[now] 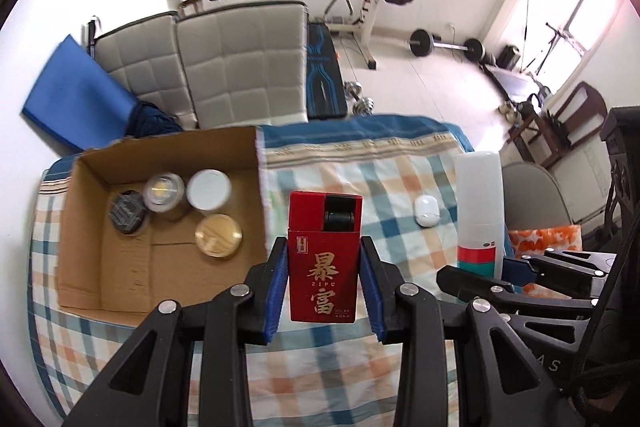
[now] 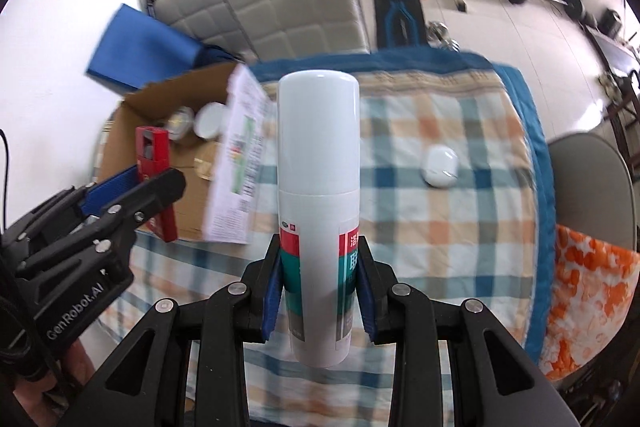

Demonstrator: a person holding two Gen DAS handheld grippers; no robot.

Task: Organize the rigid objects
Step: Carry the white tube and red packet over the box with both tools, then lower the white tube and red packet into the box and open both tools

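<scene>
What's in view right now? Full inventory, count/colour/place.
Red box: 1, red with gold print, in left gripper.
Spray can: 1, white, red-teal label, in right gripper.
Cardboard box: 1, brown, open, left on the cloth.
Round containers: 4, white, clear, dark, gold lids, inside the box.
White case: 1, on the cloth, right of centre.
Plaid cloth: 1, blue-orange checks, covers the table.
Left gripper: 1, black, blue pads, shut.
Right gripper: 1, same, shut.

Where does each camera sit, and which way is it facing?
Left wrist: on the left gripper, facing down at the red box it holds.
Right wrist: on the right gripper, facing down at its white spray can; a hand shows.
Shared: cardboard box, white case.
</scene>
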